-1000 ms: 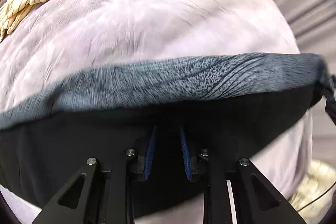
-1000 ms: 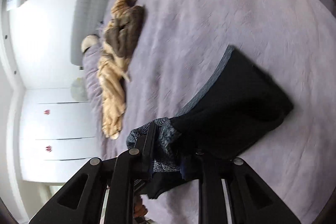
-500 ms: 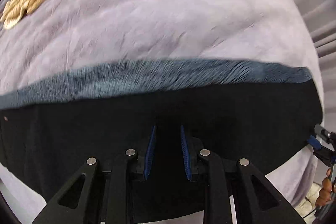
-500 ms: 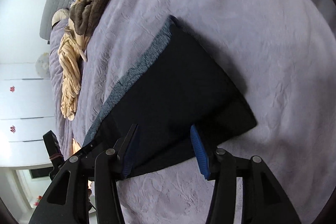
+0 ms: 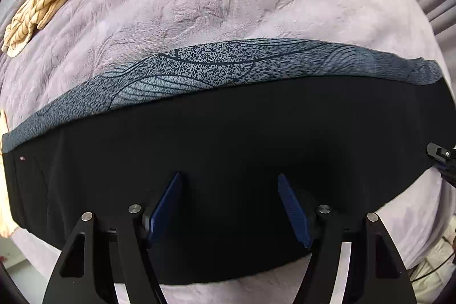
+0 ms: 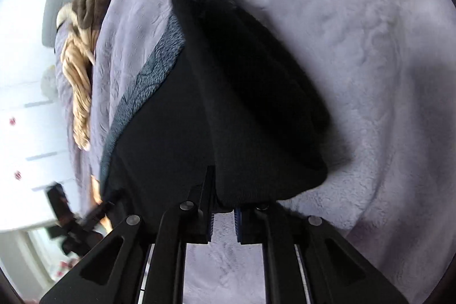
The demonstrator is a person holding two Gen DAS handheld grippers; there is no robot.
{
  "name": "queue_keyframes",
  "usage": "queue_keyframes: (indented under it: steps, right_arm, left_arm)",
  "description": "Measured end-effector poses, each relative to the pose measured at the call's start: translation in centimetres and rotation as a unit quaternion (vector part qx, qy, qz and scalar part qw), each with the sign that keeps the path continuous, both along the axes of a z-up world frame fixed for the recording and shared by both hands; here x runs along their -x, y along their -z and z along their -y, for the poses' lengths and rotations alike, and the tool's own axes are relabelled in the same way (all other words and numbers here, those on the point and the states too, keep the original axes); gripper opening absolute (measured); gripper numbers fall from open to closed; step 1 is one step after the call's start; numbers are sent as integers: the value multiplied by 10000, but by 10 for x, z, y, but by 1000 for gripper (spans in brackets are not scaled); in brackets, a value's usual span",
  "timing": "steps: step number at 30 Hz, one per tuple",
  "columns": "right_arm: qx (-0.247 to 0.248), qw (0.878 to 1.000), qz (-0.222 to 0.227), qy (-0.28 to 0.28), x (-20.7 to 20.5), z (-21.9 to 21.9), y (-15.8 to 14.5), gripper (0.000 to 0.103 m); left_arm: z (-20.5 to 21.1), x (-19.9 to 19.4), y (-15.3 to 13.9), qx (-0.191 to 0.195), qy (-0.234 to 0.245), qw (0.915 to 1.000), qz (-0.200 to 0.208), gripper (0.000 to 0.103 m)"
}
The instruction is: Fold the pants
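While flat on the blanket (image 5: 228, 4), black pants (image 5: 228, 138): left gripper (image 5: 230, 207) opening above, right gripper (image 6: 223, 207) closing on their edge

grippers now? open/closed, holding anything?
Left gripper: opening, pads clear of the black pants below.
Right gripper: closing on the pants' edge.
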State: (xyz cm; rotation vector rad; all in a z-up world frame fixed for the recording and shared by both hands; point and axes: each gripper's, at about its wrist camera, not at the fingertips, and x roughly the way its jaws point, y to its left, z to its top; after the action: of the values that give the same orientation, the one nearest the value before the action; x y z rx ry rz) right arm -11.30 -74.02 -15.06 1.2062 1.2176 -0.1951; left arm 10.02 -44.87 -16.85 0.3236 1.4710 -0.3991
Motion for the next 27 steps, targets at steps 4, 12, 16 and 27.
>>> queue_keyframes:
  steps: [4, 12, 16, 27]
  right_arm:
    - [652, 9976, -16, -232, 9, -2, -41, 22]
    - [1848, 9776, 210, -981, -48, 6, -70, 21]
    - [1355, 9885, -329, -581, -41, 23, -37, 14]
    - [288, 9977, 508, 348, -6, 25, -22, 58]
  left_arm:
    - [-4, -4, -24, 232, 16, 9994, 254, 71]
    - [40, -44, 12, -85, -196, 9985, 500, 74]
    - [19, -34, 6, -27, -459, 9982, 385, 74]
    - [-2, -9, 14, -211, -517, 9979, 323, 83]
